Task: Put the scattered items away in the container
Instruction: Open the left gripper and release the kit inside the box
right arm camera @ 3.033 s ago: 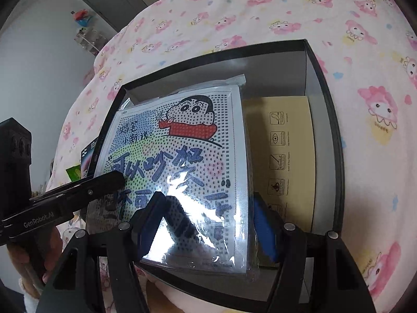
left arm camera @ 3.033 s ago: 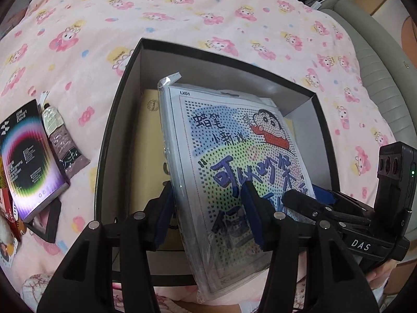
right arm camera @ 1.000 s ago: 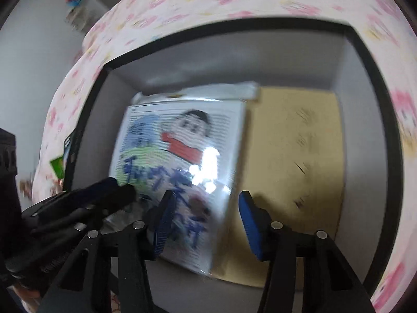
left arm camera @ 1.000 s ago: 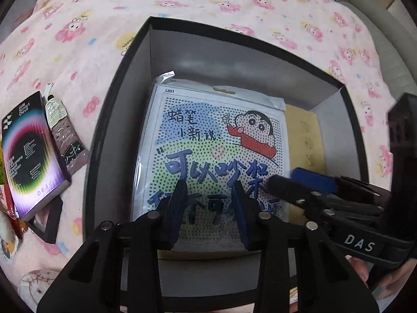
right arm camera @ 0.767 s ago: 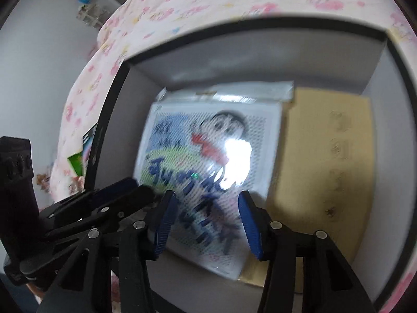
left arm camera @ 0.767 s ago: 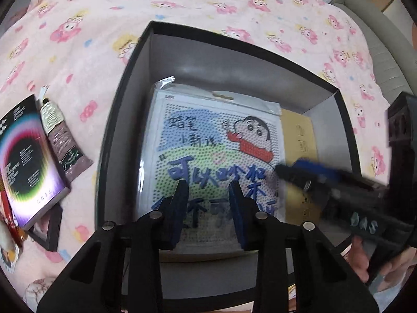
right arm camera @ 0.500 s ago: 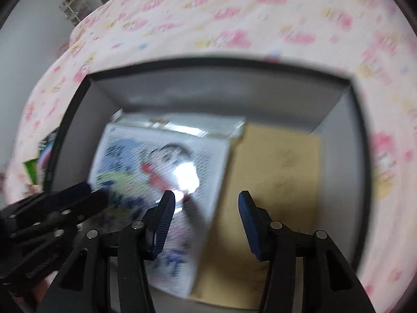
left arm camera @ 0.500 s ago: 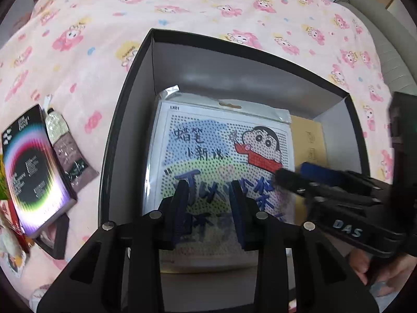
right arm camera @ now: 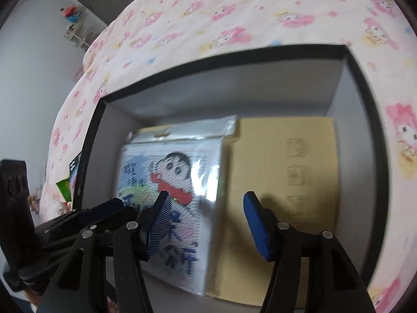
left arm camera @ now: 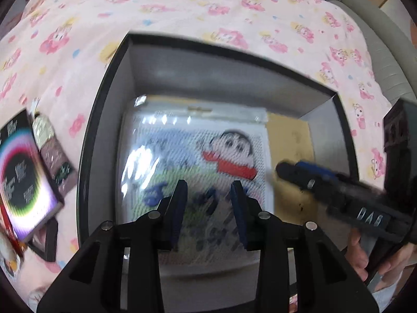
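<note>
Right gripper (right arm camera: 207,221) jaws just opened wider, empty; left gripper (left arm camera: 208,203) part open, empty, both over box (left arm camera: 109,78).
Kit (left arm camera: 198,161) now lies flat inside the box on the left, overlapping a tan carton (right arm camera: 286,172). Left outside on the sheet (left arm camera: 182,7): book (left arm camera: 23,180), tube (left arm camera: 52,154), more at the edge, unclear. Kit is a glossy plastic sleeve, dotted cartoon print; box rigid, black rim, grey walls; carton matte cardboard; sheet soft pink print.
</note>
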A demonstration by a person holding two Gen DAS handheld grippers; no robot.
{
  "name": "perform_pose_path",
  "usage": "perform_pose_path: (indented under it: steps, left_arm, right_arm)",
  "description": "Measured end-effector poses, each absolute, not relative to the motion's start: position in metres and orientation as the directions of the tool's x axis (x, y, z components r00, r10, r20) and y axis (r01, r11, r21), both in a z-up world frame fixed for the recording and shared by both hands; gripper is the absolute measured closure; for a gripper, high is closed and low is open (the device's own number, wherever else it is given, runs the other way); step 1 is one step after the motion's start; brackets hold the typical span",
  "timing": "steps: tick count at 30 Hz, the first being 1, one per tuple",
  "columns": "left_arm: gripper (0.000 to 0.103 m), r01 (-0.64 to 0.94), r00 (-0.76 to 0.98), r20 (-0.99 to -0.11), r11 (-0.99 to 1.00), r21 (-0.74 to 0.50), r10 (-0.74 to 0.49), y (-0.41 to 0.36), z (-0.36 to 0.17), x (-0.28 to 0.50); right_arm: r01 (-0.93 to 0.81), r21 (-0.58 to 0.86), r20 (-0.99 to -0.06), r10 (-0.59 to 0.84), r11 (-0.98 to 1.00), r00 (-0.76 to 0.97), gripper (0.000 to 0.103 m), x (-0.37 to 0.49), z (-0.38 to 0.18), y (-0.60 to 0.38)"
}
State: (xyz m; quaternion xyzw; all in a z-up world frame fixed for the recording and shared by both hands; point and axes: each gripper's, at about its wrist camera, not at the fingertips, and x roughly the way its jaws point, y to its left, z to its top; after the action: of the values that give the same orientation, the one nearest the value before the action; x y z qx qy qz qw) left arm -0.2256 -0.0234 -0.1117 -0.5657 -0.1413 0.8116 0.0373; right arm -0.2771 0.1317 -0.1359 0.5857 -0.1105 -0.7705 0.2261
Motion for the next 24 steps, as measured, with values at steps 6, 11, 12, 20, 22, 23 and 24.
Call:
perform_pose_path:
  steps: [6, 11, 12, 20, 22, 23, 24]
  left_arm:
    - [0.068, 0.103, -0.357, -0.914, -0.964, -0.247, 0.196, -0.026, -0.107, -0.284]
    - [0.068, 0.097, -0.310, -0.933, -0.970, -0.225, 0.186, -0.019, -0.126, -0.307]
    - [0.068, 0.108, -0.292, -0.942, -0.973, -0.206, 0.167, -0.019, -0.132, -0.310]
    - [0.062, 0.102, -0.281, -0.941, -0.969, -0.227, 0.191, -0.023, -0.139, -0.287]
    - [0.062, 0.073, -0.303, -0.924, -0.961, -0.265, 0.232, -0.021, -0.133, -0.272]
    - [0.062, 0.061, -0.308, -0.913, -0.952, -0.300, 0.268, -0.019, -0.130, -0.264]
    - [0.062, 0.041, -0.308, -0.897, -0.937, -0.346, 0.317, -0.017, -0.128, -0.252]
  right_arm:
    - [0.245, 0.442, -0.841, -0.494, -0.863, -0.220, 0.053, -0.280, -0.143, 0.115]
    - [0.258, 0.460, -0.853, -0.503, -0.850, -0.136, 0.053, -0.276, -0.154, 0.120]
    - [0.265, 0.498, -0.841, -0.534, -0.826, -0.086, 0.052, -0.275, -0.160, 0.117]
    - [0.300, 0.525, -0.823, -0.565, -0.797, -0.059, 0.048, -0.249, -0.153, 0.116]
    - [0.305, 0.502, -0.833, -0.547, -0.809, -0.081, 0.049, -0.247, -0.152, 0.118]
    - [0.296, 0.493, -0.837, -0.539, -0.818, -0.096, 0.049, -0.246, -0.150, 0.121]
    - [0.290, 0.473, -0.845, -0.521, -0.832, -0.119, 0.049, -0.244, -0.147, 0.126]
